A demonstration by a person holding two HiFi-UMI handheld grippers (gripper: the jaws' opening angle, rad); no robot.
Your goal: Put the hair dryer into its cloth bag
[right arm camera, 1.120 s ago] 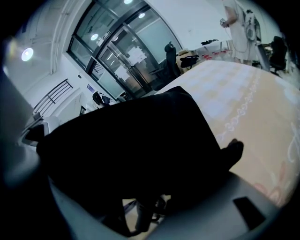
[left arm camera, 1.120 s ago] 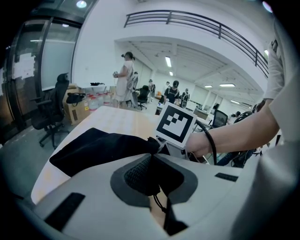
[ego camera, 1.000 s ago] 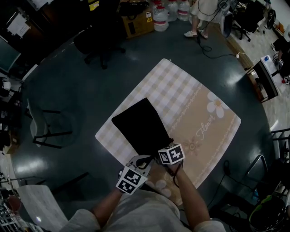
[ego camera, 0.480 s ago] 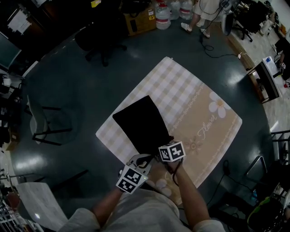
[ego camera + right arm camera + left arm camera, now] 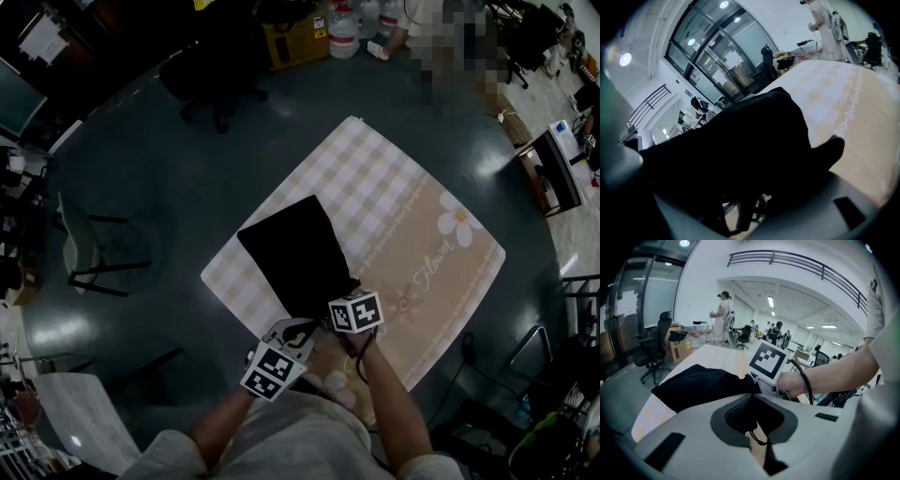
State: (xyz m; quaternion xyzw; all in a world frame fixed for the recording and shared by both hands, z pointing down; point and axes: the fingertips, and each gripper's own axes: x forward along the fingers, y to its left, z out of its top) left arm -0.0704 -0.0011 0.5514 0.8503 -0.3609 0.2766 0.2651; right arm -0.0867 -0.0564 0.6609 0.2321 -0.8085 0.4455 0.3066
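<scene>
A black cloth bag (image 5: pixel 295 248) lies bulging on a beige checked mat (image 5: pixel 412 216); the hair dryer itself does not show. Both grippers sit at the bag's near end. My left gripper (image 5: pixel 298 330) is shut on a fold of the bag's mouth (image 5: pixel 740 411), and a thin drawstring (image 5: pixel 757 439) hangs below the pinch. My right gripper (image 5: pixel 339 289) stands wide with the bag's end (image 5: pixel 740 150) filling the gap between its jaws. That view is too dark to show whether its pads press. In the left gripper view the right gripper (image 5: pixel 752 380) meets the bag's tip.
The mat lies on a round dark table (image 5: pixel 141 187). A chair (image 5: pixel 94 253) stands at its left, boxes and water bottles (image 5: pixel 342 23) beyond its far edge. A person stands at the far side. A desk with gear (image 5: pixel 553 164) is at the right.
Both grippers and the bag keep their places. Only the head camera's framing drifts slightly, and the person at the far side shifts.
</scene>
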